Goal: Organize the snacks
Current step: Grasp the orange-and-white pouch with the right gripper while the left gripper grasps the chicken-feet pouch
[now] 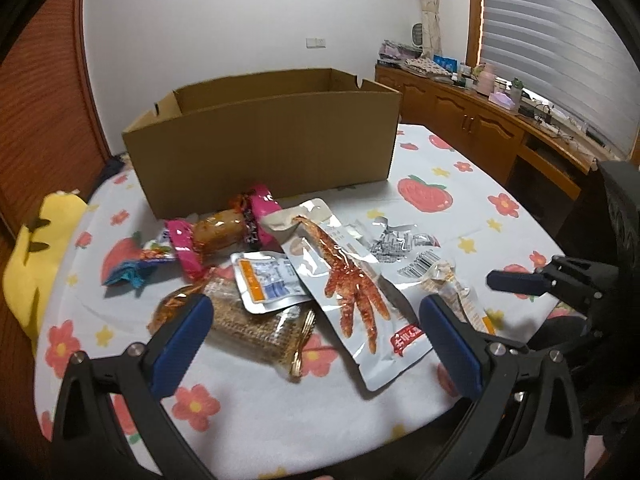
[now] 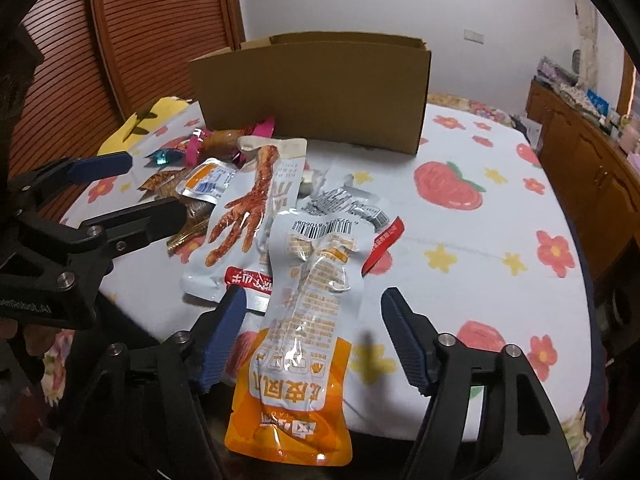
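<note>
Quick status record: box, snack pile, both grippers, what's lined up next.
box: cardboard box, open top, behind the pile; contents hidden
pile: snack packs loose on the tablecloth, overlapping
left gripper: open, over the chicken-foot pack
right gripper: open, orange pouch between the jaws, pads not touching
likely next: right closes on the orange pouch

Dim, soft indoor light; glare on shiny wrappers; heavy fisheye bending, dark corners.

Floral tablecloth, yellow plush toy, cluttered wooden cabinet, window blinds.
</note>
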Tool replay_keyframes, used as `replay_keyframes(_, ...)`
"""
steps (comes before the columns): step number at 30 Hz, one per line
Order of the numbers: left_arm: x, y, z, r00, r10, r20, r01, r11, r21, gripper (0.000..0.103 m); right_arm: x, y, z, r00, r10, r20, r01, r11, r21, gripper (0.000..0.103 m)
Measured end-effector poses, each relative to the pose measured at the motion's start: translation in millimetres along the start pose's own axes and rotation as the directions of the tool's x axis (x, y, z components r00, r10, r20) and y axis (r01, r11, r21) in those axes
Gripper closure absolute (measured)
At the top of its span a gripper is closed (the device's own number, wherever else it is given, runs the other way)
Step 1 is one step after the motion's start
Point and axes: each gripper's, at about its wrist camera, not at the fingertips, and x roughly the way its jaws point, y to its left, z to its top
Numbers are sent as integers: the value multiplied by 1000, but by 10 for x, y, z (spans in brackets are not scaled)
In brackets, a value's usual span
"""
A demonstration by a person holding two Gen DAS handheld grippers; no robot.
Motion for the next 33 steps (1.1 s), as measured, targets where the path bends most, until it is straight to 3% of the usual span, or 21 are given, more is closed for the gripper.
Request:
replay_keyframes(2, 43, 39, 31, 1000, -20, -11, 20, 1000, -17, 2, 43, -1, 13, 1000, 3, -17, -3, 1000, -12, 39)
replay_keyframes(12, 297, 113, 127, 992, -97, -84, 93, 995, -42, 15, 258, -12, 88, 996, 36, -80, -38, 999, -27, 41)
replay_keyframes(18, 460, 74, 183, 987, -105, -120, 101, 994, -41, 17, 361, -52, 135, 994, 34, -108, -42, 996, -74, 50)
replay_keyframes(20, 534, 42, 205, 984, -116, -134, 112, 993, -40, 17, 371, -104, 150, 993, 38, -110, -47, 996, -77, 58)
replay_keyframes(23, 643, -3, 236, 983, -101, -152, 98, 995, -31, 17, 371, -229, 188, 989, 97, -115, -103, 993, -50, 62)
replay_keyframes(27, 750, -44, 294, 987, -51, -154, 51, 999, -8, 18, 389, -325, 226, 987, 107, -121, -116, 991, -71, 63)
replay_keyframes(31, 862, -110, 355, 984, 2, -180, 5, 999, 39, 29, 390, -399, 254, 987, 107, -118, -116, 990, -77, 64)
replay_keyframes(33, 922, -138, 378, 979, 36, -199, -22, 997, 69, 30, 388, -421, 263, 989, 98, -115, -109, 990, -89, 63)
